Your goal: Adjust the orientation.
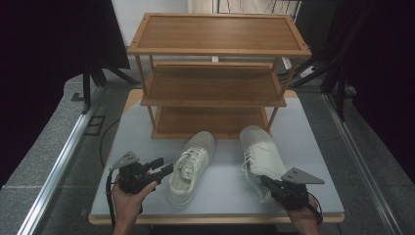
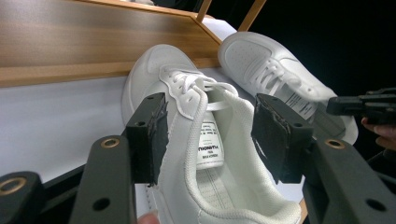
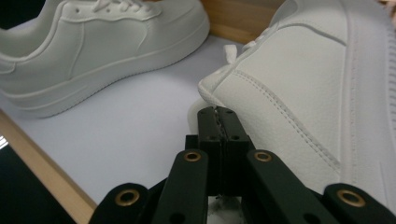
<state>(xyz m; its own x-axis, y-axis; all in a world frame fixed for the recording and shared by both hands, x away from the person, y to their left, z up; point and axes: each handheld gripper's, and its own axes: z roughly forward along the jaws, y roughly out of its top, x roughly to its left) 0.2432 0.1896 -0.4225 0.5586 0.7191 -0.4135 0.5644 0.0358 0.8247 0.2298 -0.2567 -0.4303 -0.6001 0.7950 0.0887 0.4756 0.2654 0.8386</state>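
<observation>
Two white sneakers lie on the pale table (image 1: 313, 147) in front of a wooden three-tier rack (image 1: 215, 88). My left gripper (image 1: 165, 170) (image 2: 208, 116) points at the heel end of the left sneaker (image 1: 191, 164) (image 2: 210, 154). It is open, with the shoe's collar between the jaws and no pad pressing on it. My right gripper (image 1: 264, 180) (image 3: 217, 114) is shut, jaws together. Its tips are right at the heel of the right sneaker (image 1: 259, 152) (image 3: 303, 93), and nothing shows between them. The right gripper (image 2: 359, 106) also shows in the left gripper view, behind the right sneaker (image 2: 275, 65).
The sneakers' toes point at the rack's lowest shelf (image 2: 70, 42), whose three shelves are bare. The table's front edge (image 1: 215, 218) runs just before both hands. Metal rails (image 1: 58, 161) (image 1: 357, 156) flank the table on the grey floor, and dark stand legs rise at the back corners.
</observation>
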